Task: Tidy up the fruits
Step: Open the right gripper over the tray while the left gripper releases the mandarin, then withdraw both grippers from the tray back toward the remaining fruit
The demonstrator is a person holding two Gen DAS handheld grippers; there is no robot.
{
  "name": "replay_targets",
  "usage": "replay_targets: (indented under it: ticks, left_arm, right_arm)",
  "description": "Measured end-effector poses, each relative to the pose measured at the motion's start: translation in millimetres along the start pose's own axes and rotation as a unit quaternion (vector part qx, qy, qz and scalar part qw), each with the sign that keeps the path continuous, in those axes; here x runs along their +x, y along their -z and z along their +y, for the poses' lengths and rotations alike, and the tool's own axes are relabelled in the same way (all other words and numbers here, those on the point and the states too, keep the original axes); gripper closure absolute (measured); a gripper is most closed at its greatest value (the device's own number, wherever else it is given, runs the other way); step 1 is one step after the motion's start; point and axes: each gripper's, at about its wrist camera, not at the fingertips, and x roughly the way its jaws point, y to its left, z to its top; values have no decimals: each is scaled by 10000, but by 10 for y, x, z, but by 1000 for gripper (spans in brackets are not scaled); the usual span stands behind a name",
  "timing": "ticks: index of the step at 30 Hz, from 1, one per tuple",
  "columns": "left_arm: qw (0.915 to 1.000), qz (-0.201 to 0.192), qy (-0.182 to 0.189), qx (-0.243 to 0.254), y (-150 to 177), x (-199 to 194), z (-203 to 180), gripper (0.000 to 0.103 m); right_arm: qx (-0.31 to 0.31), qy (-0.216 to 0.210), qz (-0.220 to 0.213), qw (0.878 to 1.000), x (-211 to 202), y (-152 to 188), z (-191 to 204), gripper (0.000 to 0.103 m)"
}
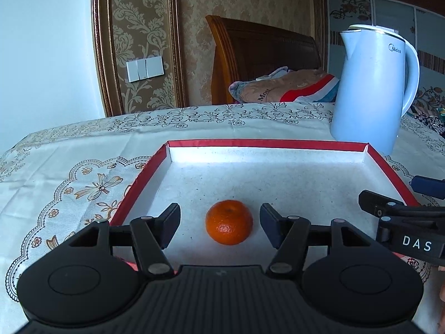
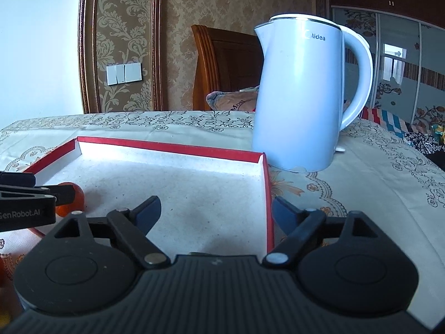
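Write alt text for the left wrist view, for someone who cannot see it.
An orange sits in a red-rimmed tray, between the open fingers of the left gripper, untouched. A pale blue kettle stands behind the tray on a floral tablecloth; the right gripper enters from the right edge.

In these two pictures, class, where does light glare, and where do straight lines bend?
Left wrist view: glare whitens the tray's far inner wall, and the wall frame bows at the edge. Right wrist view: the kettle's rim gleams, and the wardrobe at the right curves.
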Motion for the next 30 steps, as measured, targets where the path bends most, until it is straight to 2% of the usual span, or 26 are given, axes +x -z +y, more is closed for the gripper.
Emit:
replay_targets:
  ticks: [8,15,17,19,25,30]
  left_arm:
    - [9999,-48,50,-76,69,-89,51,40]
    - [9998,-121,92,-133,174,-242,102,40]
    - [9997,-147,120,-179,217,-306,133,33]
    - [9994,-226,127,-240,250,-371,164,29]
    - [9984,-273,211,-449,307,-492,263,29]
    - [9981,-246,190,-526,406,-585,326,29]
  right_arm:
    - [169,-6,-108,9998,-109,49,-78,3]
    - [357,-138,-162,9991,-265,97,-134,1]
    - [386,-177,-193,9989,-312,110,-141,0]
    - [408,-226,-196,9987,-361,131,-146,0]
    - [460,-427,-143,9979,-529,238,-151,0]
    - [511,-437,-288,9973,-656,282,-182,0]
